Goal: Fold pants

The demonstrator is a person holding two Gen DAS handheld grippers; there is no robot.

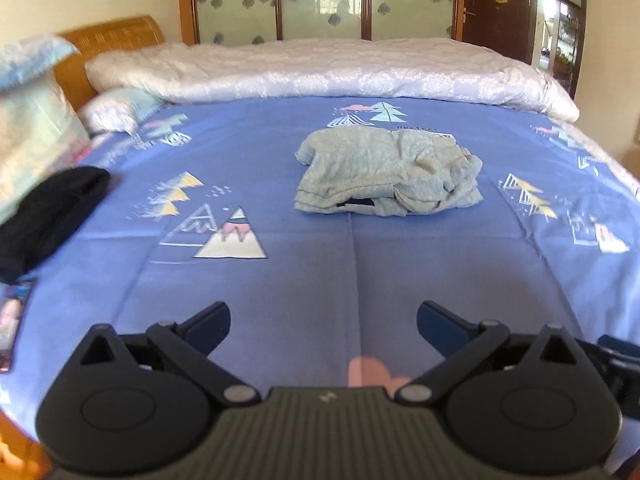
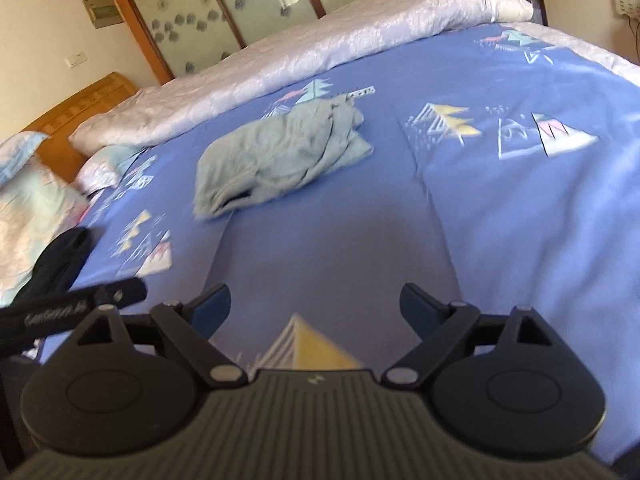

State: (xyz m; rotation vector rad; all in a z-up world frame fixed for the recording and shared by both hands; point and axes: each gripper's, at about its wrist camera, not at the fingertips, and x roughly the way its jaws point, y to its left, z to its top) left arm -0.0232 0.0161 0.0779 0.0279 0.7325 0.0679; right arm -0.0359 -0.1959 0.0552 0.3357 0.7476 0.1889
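The folded grey pants point(image 1: 388, 174) lie on the blue bed sheet point(image 1: 304, 264), well apart from the left gripper point(image 1: 323, 326) and right gripper point(image 2: 316, 308), both with jaws spread and empty.

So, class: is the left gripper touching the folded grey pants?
Apart. The left wrist view shows the left gripper open, with bare blue sheet between it and the pants.

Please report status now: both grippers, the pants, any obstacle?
Left gripper open, empty. Right gripper open, empty. Grey pants folded on bed. Nothing in between.
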